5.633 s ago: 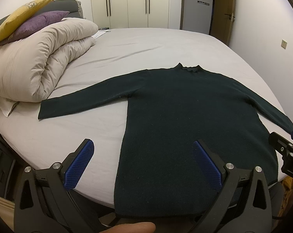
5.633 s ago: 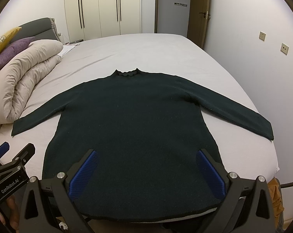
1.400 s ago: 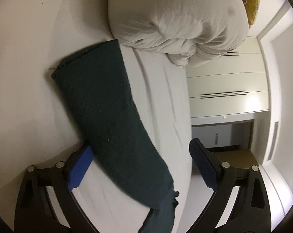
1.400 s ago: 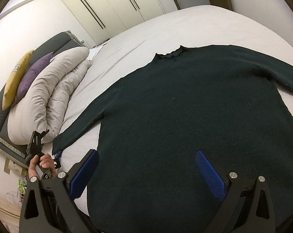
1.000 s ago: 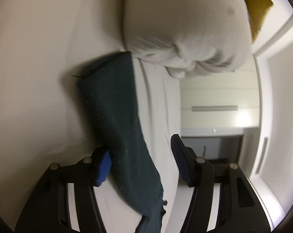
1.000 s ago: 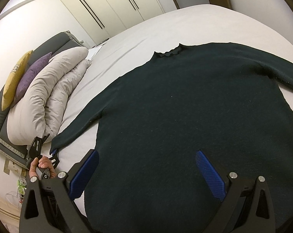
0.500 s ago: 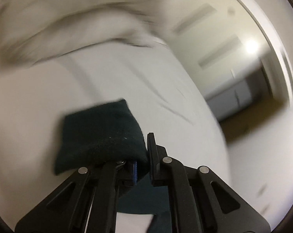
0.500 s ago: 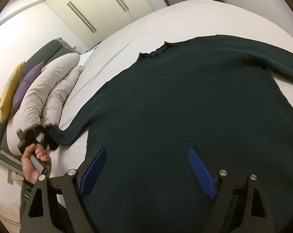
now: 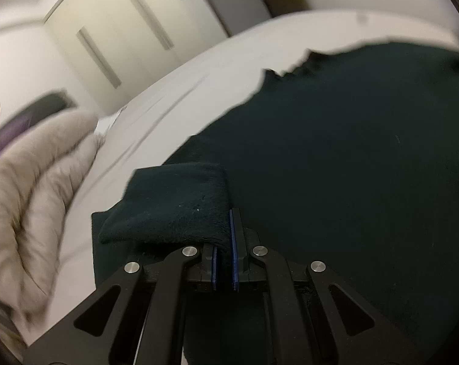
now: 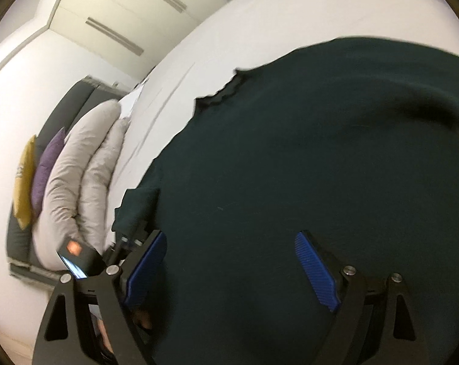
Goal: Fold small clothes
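Since the earlier frames: left sleeve, formerly stretched flat toward the duvet, now lifted by its cuff and carried inward over the body of the sweater; left gripper, formerly wide open, now closed on that cuff.

Item: dark green knit sweater [image 10: 290, 182], long-sleeved, frilled collar [image 10: 226, 89]. Location: flat on the bed [image 10: 290, 30], front or back up cannot be told, body beside the rolled duvet [image 10: 77, 167], on the side away from the cushions.

Orientation: long axis runs hem to collar; collar points toward the wardrobe doors [image 10: 123, 15], hem toward the camera. Right sleeve trails off at the far side from the duvet, partly out of view.

Handling (judged): soft, limp, light; fuzzy knit should resist slipping between pads; not fragile, though it will sag and crease wherever unsupported. Best holds: cuffs, shoulder seams, hem corners, where the edge is doubled and thick.

Left gripper [image 9: 223, 261]: jaws nearly together, pinching the folded cuff [image 9: 174, 203], which hangs over the sweater body on the edge nearest the duvet.

Right gripper [image 10: 229, 270]: jaws spread wide, holding nothing, hovering over the lower body of the sweater.

Risk (judged): sleeve may land bunched unless laid straight across the chest.
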`<state>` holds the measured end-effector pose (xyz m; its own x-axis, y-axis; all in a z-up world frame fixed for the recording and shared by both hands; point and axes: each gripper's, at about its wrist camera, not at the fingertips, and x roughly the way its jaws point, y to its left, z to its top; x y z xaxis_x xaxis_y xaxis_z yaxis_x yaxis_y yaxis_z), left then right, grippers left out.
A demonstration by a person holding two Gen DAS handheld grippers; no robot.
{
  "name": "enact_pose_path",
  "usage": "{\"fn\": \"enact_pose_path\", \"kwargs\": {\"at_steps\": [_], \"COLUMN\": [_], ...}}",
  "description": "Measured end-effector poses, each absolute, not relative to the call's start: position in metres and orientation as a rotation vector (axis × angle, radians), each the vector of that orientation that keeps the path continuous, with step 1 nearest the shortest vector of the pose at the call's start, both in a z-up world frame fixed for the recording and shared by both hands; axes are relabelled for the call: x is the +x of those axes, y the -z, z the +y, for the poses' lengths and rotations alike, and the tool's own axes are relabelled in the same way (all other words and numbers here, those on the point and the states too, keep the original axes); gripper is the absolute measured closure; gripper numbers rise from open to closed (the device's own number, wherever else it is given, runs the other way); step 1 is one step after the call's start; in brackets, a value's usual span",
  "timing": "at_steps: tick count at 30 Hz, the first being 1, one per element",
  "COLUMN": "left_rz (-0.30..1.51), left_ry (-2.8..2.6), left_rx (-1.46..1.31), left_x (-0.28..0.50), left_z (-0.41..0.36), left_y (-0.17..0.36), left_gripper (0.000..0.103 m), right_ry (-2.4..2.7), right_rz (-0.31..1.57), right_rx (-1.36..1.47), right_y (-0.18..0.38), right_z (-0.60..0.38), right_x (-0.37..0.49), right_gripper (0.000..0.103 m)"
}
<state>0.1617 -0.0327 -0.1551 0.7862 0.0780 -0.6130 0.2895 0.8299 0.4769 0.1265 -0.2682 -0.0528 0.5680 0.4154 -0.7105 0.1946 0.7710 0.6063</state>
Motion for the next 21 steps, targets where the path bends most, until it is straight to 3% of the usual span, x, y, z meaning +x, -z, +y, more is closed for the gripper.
{"fn": "enact_pose_path", "kwargs": {"at_steps": [6,13,21], "left_rz": [0.657,0.638,0.593], "left_ry": [0.125,0.092,0.037], "left_rx": [0.733,0.847,0.968], "left_x": [0.163,0.168,0.157], "left_z": [-0.065,-0.084,-0.098], "left_y": [0.187,0.200,0.206], "left_gripper": [0.097,0.100,0.101], "right_ry": [-0.240,-0.417,-0.353], "right_rz": [1.030,1.188,1.387], "right_rx": [0.577,0.049,-0.256], "right_y": [0.037,-0.026,-0.006], "right_z": [-0.230,-0.091,0.022], "right_x": [0.197,0.263,0.294], "right_gripper": [0.014,0.014,0.014]}}
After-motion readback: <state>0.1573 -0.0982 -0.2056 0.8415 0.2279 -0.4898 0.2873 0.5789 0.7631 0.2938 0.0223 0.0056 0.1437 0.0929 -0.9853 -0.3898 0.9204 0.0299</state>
